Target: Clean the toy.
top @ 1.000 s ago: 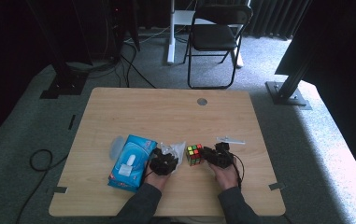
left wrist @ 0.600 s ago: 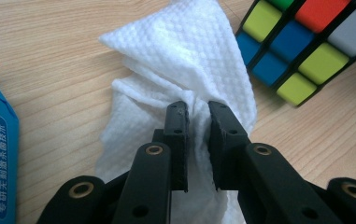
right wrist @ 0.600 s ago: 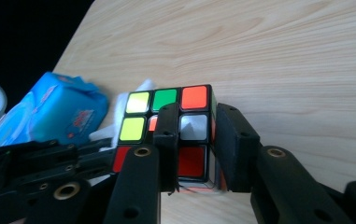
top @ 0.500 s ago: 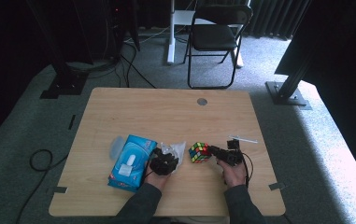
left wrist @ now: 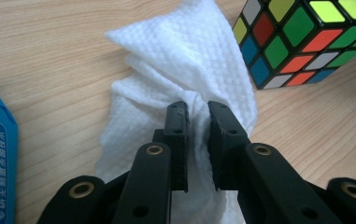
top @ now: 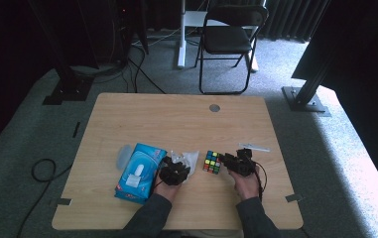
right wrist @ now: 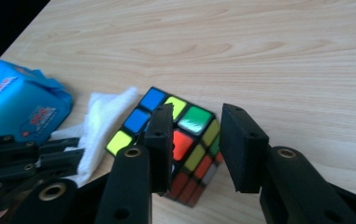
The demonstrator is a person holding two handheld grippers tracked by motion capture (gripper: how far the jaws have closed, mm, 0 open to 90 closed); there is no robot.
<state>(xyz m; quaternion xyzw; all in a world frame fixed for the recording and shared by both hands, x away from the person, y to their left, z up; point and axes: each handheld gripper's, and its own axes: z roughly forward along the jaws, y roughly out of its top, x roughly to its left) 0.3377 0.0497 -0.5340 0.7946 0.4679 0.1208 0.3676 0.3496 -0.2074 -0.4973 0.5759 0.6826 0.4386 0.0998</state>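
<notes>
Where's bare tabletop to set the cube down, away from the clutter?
Free: the whole far half of the table, from the round grommet back toward you, and the near-left corner. Crowded: the near strip, where the blue wipes pack, white wipe, cube and both tongs sit close together.

Scrambled multicoloured puzzle cube (right wrist: 185,140) just ahead of the right gripper (right wrist: 196,140), crumpled white wipe (right wrist: 98,126) and blue tissue pack (right wrist: 19,100) beyond, bare light wooden table (right wrist: 283,60) past them

1. High view: daylight enters from the right, brightening the carpet right of the table (top: 127,124); everything beyond the table's far edge is very dark.
2. High view soft, low detail.
3. Gripper views evenly lit; glare on cube (right wrist: 185,140) top; near jaws slightly blurred.
</notes>
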